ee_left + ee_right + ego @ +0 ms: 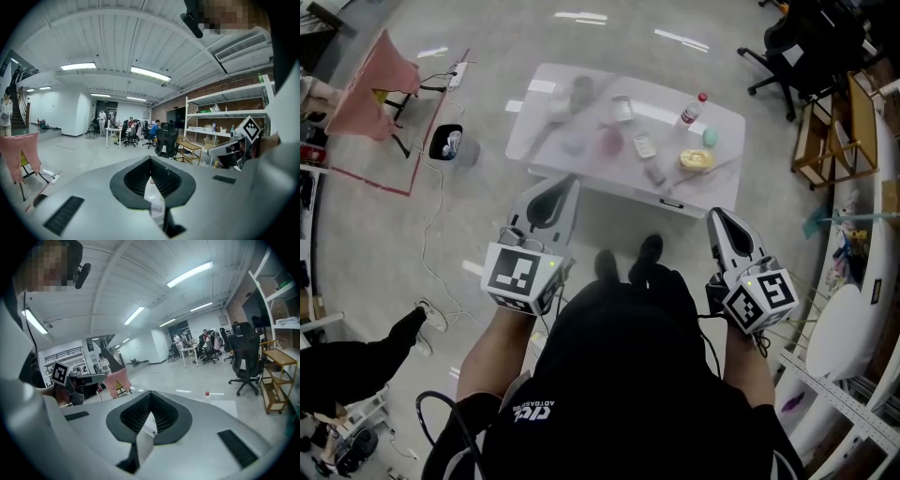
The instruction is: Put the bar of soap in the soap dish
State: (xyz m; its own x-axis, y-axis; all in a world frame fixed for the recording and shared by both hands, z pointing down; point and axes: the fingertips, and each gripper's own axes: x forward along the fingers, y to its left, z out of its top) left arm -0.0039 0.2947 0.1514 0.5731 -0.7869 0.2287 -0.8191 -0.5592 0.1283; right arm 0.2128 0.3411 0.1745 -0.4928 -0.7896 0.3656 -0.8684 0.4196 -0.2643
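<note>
In the head view a white table (553, 84) stands ahead on the floor, well beyond both grippers. On its right part lie a small mint-green oval, apparently the soap bar (710, 136), and beside it a yellow round dish (696, 159). My left gripper (569, 181) and right gripper (715, 215) are held in front of the person's body, short of the table, both shut with nothing between the jaws. In the left gripper view the left gripper (150, 159) points level across the room. The right gripper (150, 393) in its own view does the same.
The table also carries a red-capped bottle (689, 112), a jar (622, 108), a pink item (611, 141) and small white things. A pink cloth rack (380, 84) stands at the left, office chairs (797, 47) and a wooden cart (834, 131) at the right. A seated person's leg (366, 352) is at the lower left.
</note>
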